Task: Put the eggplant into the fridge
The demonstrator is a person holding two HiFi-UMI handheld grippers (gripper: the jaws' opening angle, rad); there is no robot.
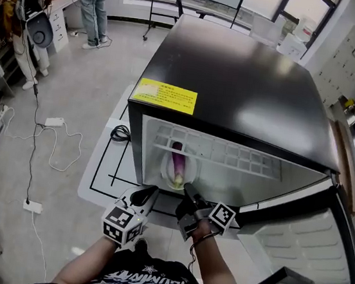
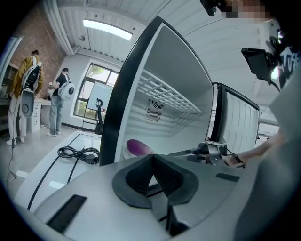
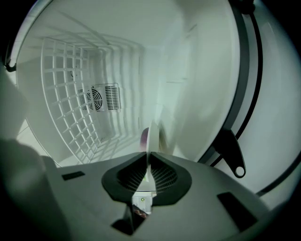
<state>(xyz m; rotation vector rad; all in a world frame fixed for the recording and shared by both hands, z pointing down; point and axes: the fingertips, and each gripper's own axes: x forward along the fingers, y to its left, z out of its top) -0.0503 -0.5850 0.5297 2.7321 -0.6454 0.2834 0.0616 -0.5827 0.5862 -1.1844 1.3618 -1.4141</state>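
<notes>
We see the purple eggplant (image 1: 177, 162) lying on a round white plate (image 1: 165, 168) on the floor of the black fridge (image 1: 250, 83), low in the centre of the head view, under the white wire shelf (image 1: 228, 152). The right gripper (image 1: 189, 193) reaches in from the bottom centre, its jaws pinching the plate's near rim. In the right gripper view the plate (image 3: 151, 136) runs edge-on between them. The left gripper (image 1: 148, 196) sits just left of it, outside the opening, jaws pressed together with nothing between. The white fridge door (image 1: 300, 245) stands open at lower right.
</notes>
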